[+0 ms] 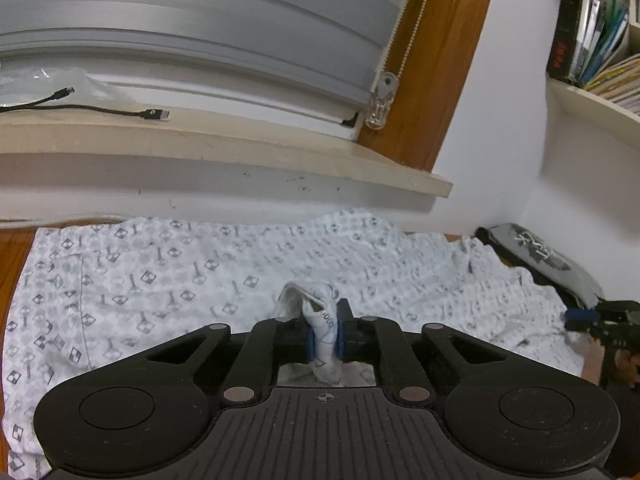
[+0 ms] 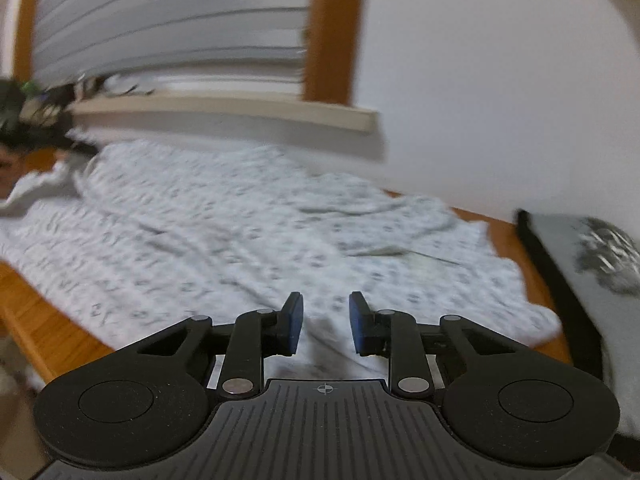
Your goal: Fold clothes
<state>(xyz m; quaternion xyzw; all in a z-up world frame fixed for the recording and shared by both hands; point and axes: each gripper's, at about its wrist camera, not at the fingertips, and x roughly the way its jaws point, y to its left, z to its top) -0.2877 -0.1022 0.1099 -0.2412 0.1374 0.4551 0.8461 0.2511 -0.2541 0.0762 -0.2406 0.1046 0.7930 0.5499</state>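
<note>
A white garment (image 1: 208, 264) with a grey diamond print lies spread flat over a wooden table (image 1: 12, 264), its far edge against the wall. My left gripper (image 1: 326, 336) is shut on a bunched fold of this garment at its near edge, the cloth pinched between the blue pads. In the right wrist view, which is blurred, the same garment (image 2: 208, 224) fills the middle, and my right gripper (image 2: 326, 320) hovers open over its near right part with nothing between the fingers. The right gripper (image 1: 600, 316) also shows at the far right of the left wrist view.
A folded grey and black garment (image 2: 592, 264) with a print lies at the table's right end (image 1: 536, 256). A window sill (image 1: 224, 156) carries a black cable (image 1: 100, 110). A bookshelf (image 1: 596, 40) hangs at upper right. A hand (image 1: 624, 364) shows at the right edge.
</note>
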